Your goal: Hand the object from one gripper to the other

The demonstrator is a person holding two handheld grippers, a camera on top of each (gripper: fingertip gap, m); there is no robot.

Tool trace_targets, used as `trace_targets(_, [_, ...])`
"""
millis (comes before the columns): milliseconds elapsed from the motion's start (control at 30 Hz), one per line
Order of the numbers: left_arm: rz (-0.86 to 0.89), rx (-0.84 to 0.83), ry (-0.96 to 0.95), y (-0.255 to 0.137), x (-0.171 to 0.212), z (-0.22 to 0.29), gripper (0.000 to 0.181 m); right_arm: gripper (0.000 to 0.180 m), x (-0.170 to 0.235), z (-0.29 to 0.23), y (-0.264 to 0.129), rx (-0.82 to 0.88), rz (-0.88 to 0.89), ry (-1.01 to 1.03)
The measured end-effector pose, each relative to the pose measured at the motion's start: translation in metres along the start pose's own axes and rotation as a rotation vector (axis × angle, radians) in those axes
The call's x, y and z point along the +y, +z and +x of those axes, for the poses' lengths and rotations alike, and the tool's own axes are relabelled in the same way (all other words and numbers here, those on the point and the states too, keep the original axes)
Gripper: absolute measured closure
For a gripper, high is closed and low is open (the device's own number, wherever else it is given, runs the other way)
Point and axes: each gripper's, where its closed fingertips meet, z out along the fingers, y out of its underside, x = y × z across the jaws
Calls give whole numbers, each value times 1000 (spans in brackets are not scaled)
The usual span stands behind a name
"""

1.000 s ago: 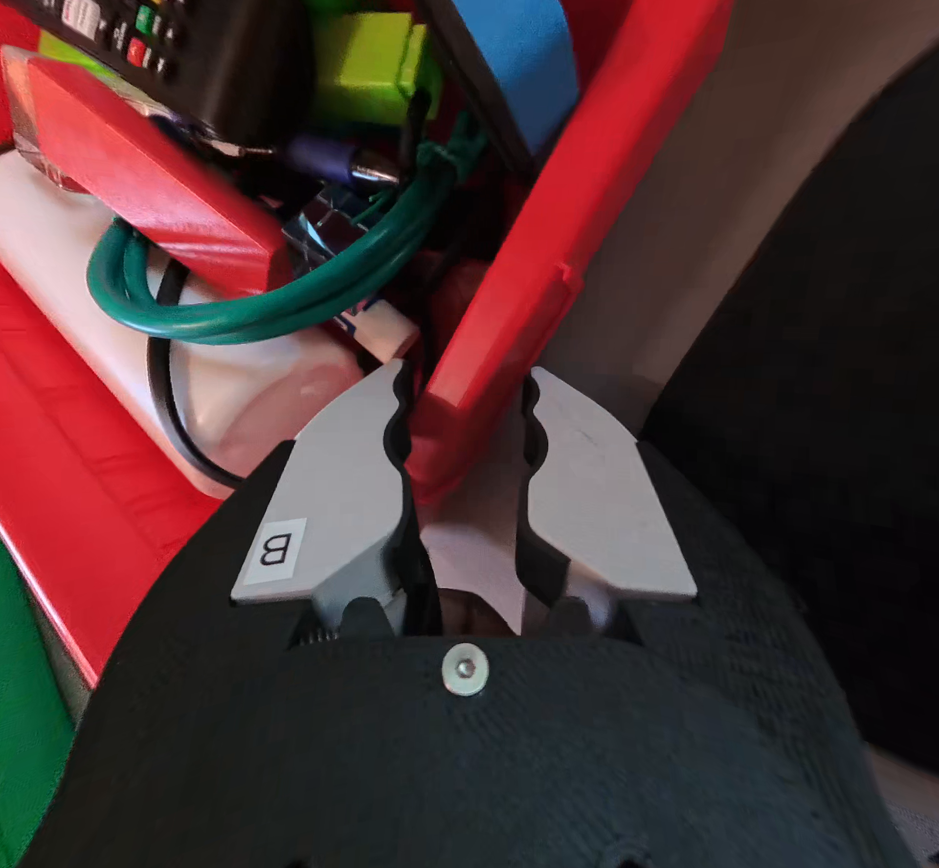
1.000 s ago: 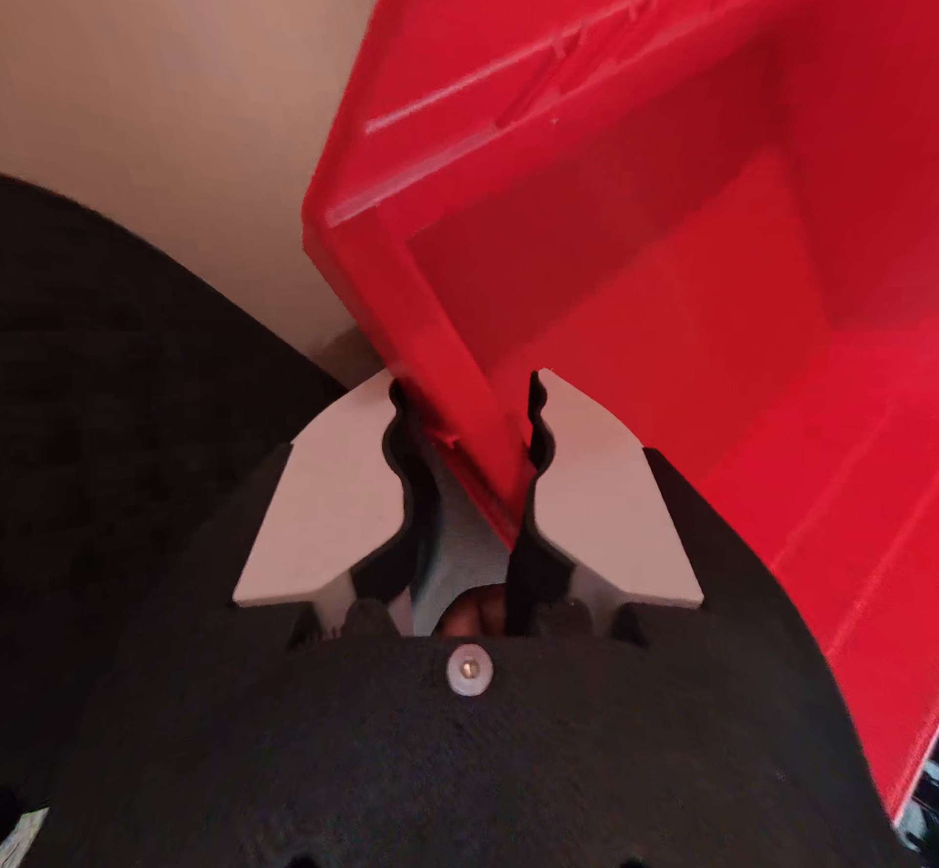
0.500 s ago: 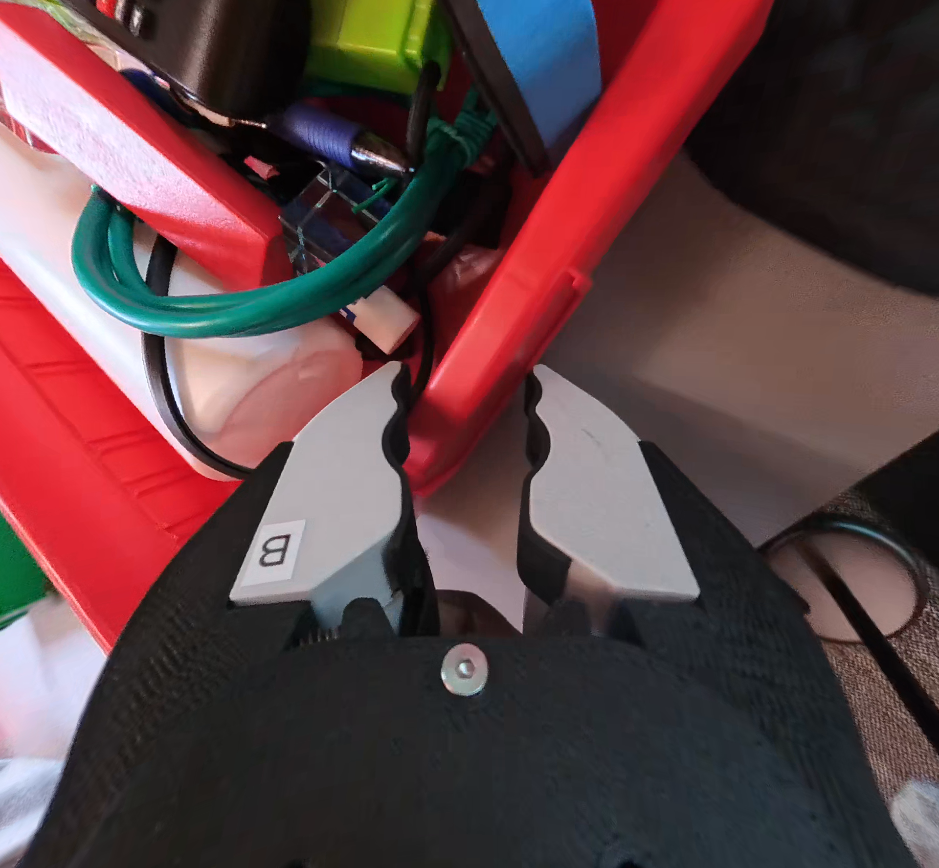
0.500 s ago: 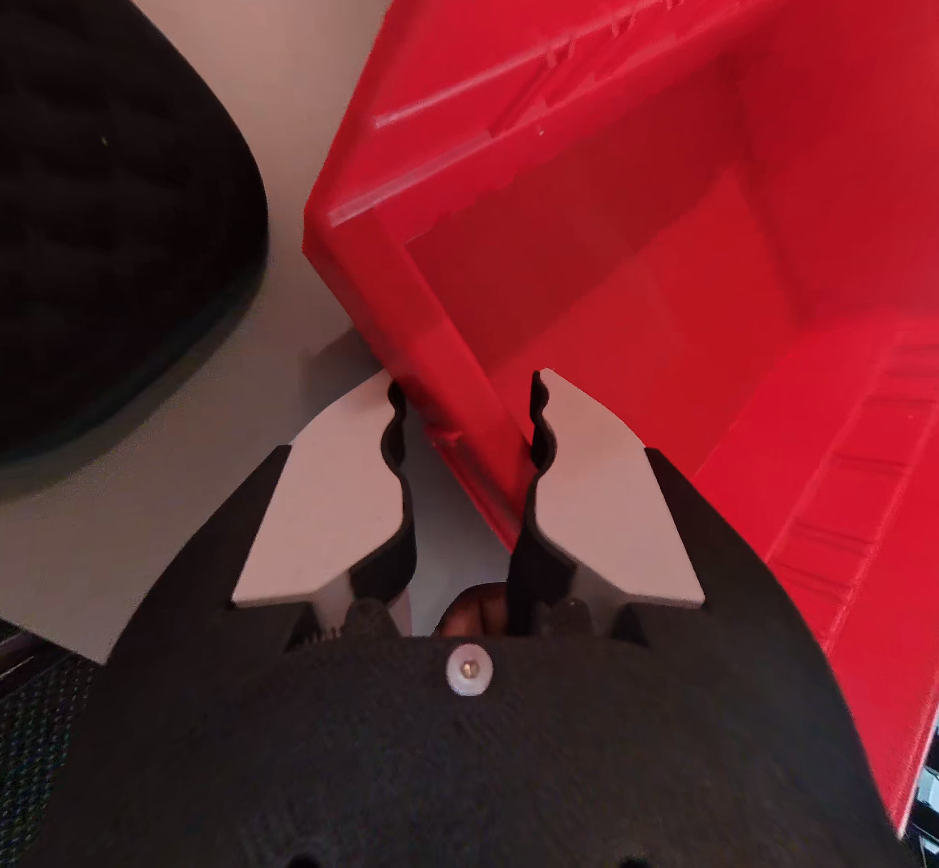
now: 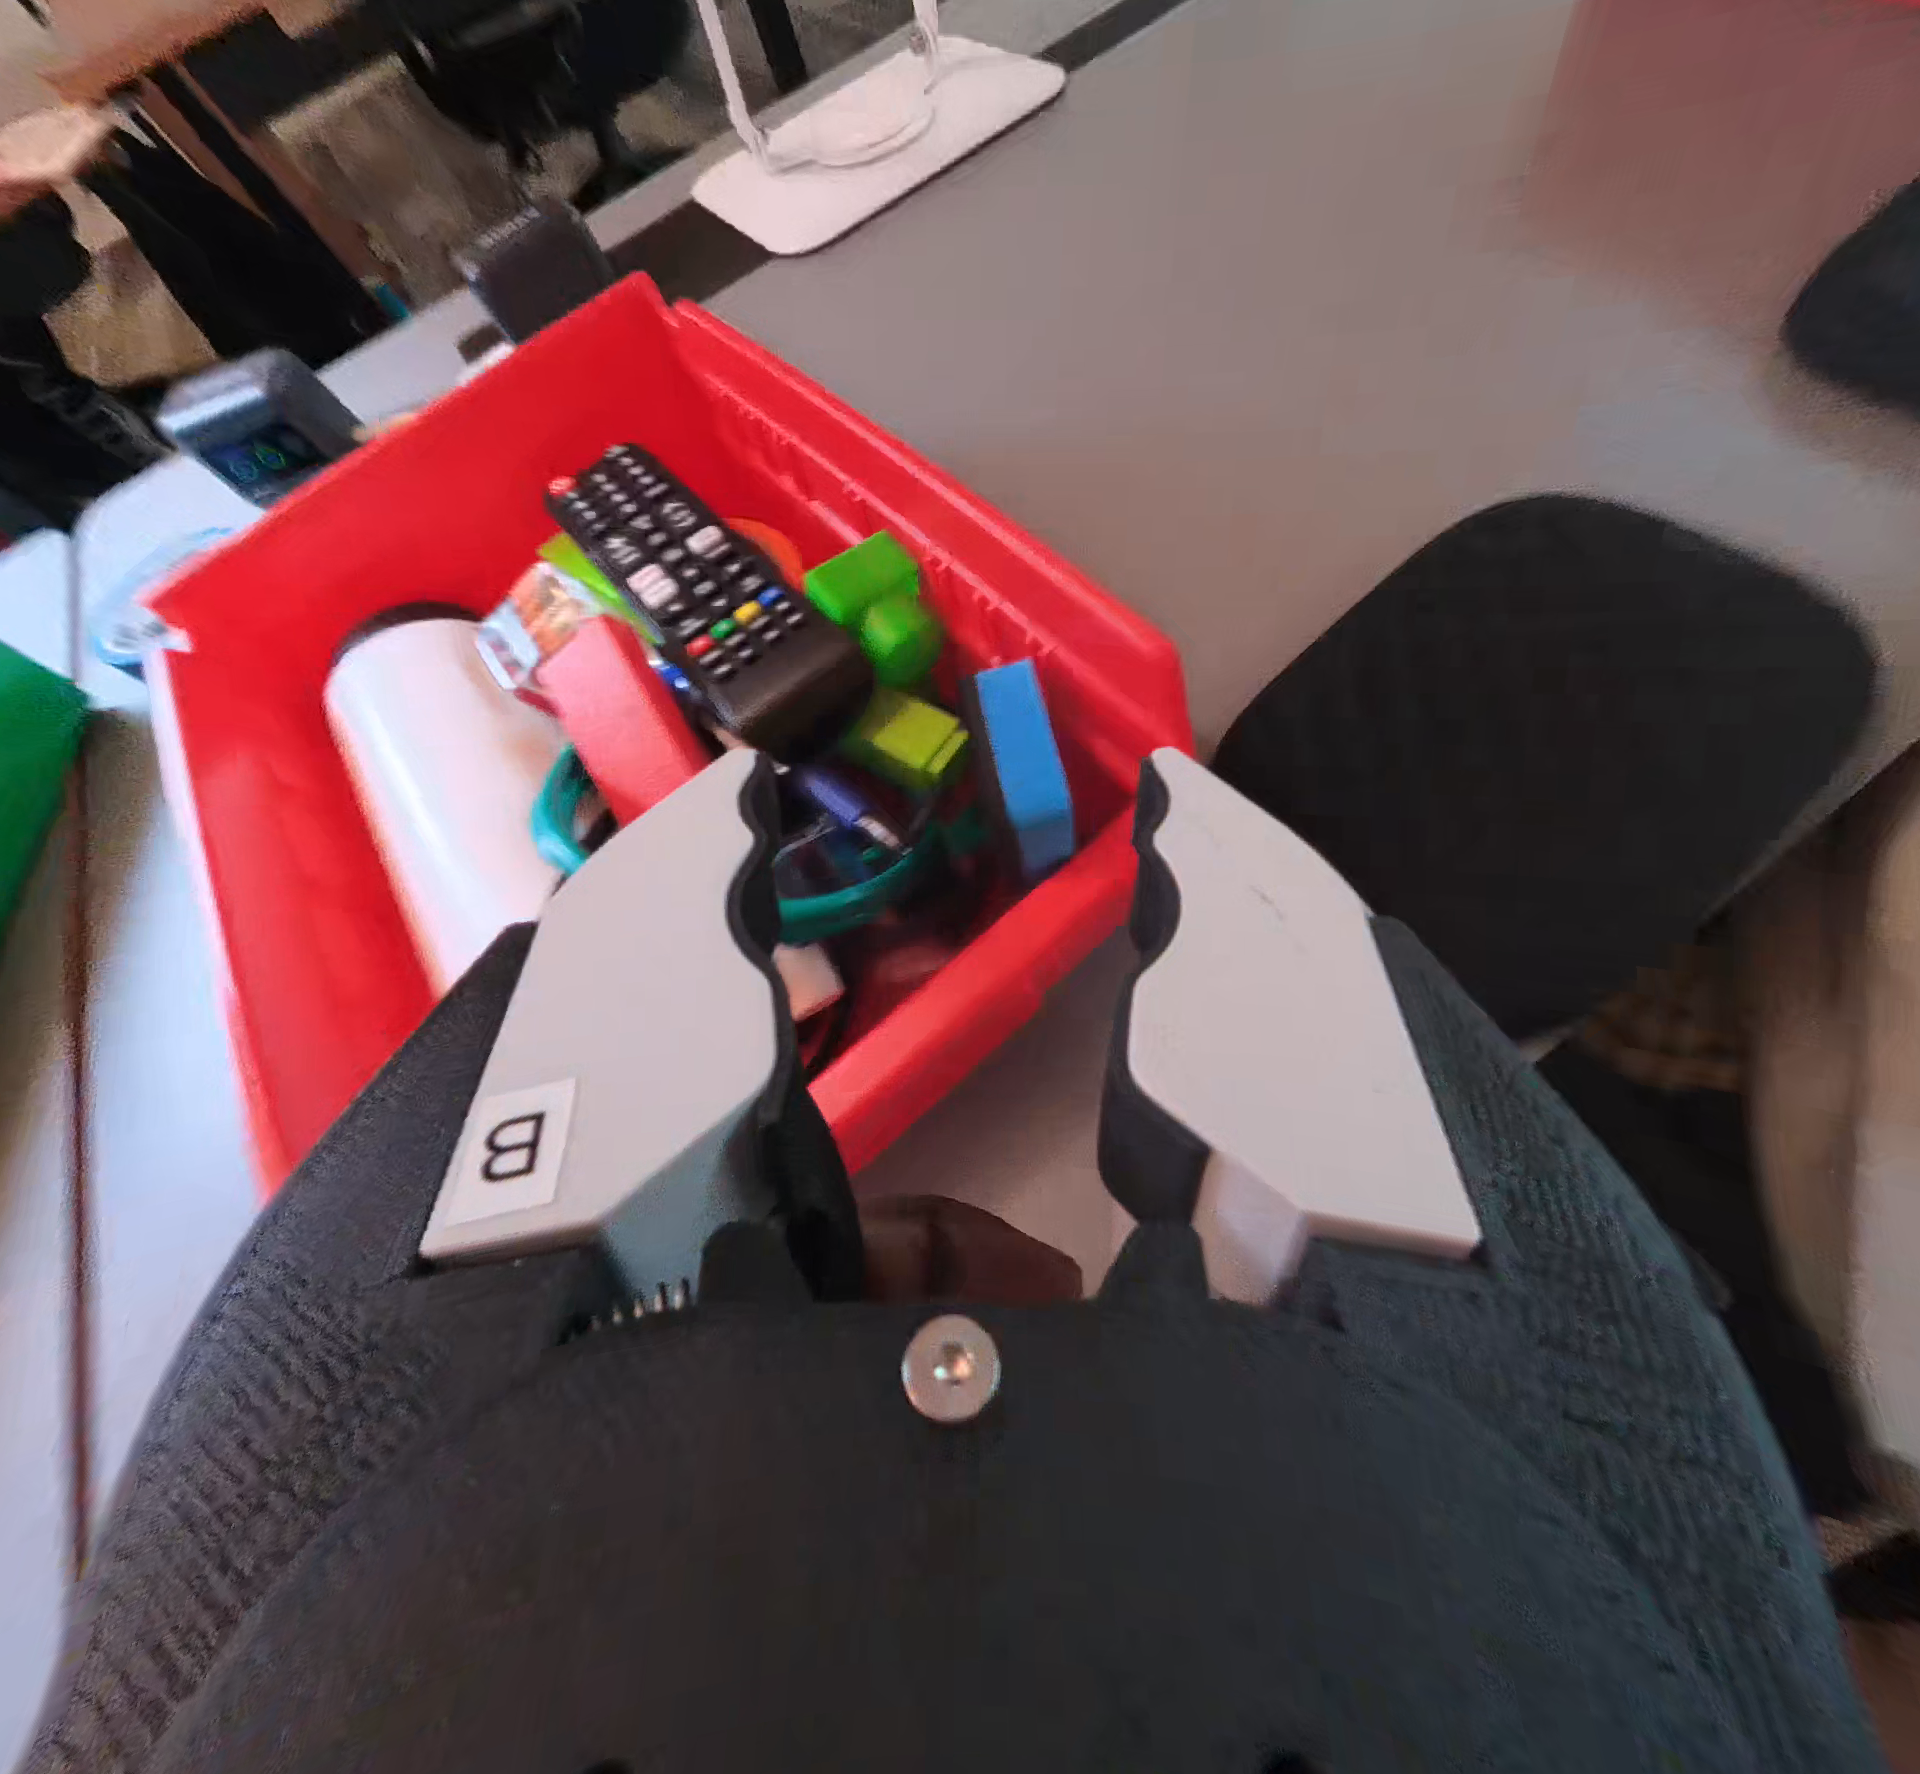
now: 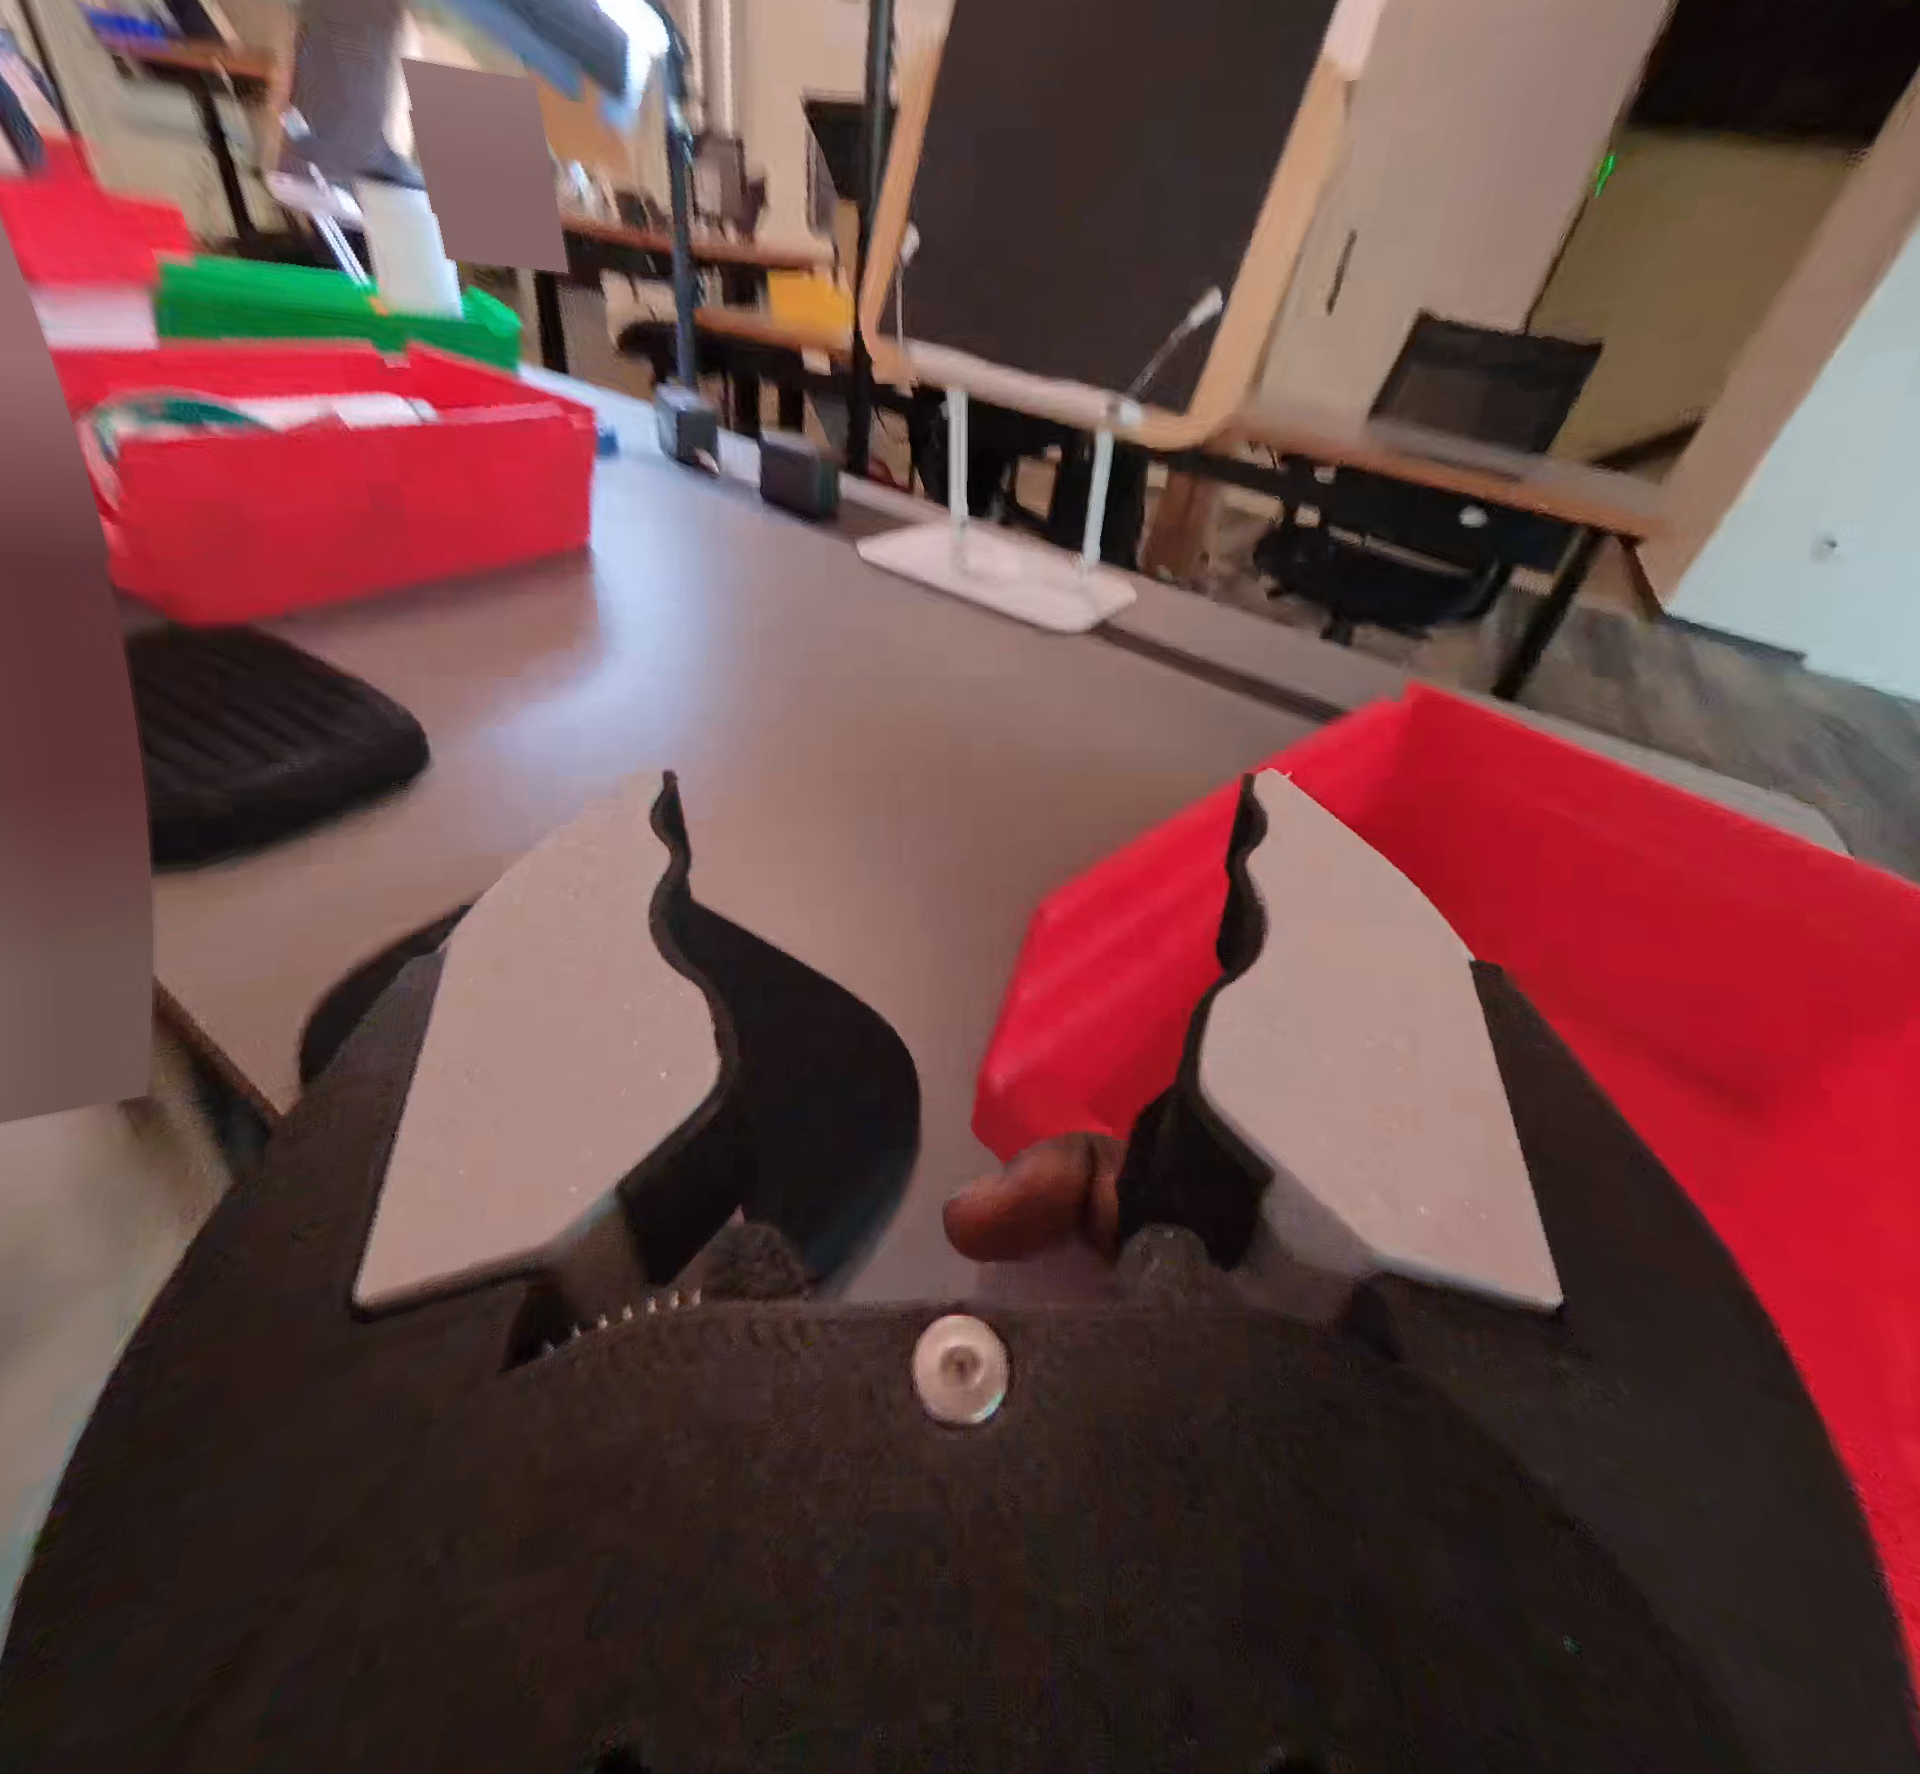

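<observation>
Both the left tool [image 5: 951, 831] and the right tool [image 6: 956, 851] gape wide with nothing between their jaws, the left above a cluttered red bin [image 5: 312, 893] at frame centre holding a black remote [image 5: 707, 592], the right beside an empty red bin [image 6: 1662, 945] at lower right on the grey bench [image 6: 831, 685].

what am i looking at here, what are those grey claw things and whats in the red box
Those claws are grippers that a person holds, one in each hand, and each carries its own camera looking out along its two grey fingers. The left gripper is open and empty above a red bin on a grey table. The bin holds a black remote, a white bottle, a blue block, green blocks and a green cable. The right gripper is also open and holds nothing; beside it stands a second red bin, which looks empty in the part that shows.
</observation>
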Motion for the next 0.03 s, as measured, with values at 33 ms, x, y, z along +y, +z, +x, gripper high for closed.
trace_targets(33, [-38, 18, -28, 8, 0, 6, 117, 80, -4, -2, 2, 3, 19, 4])
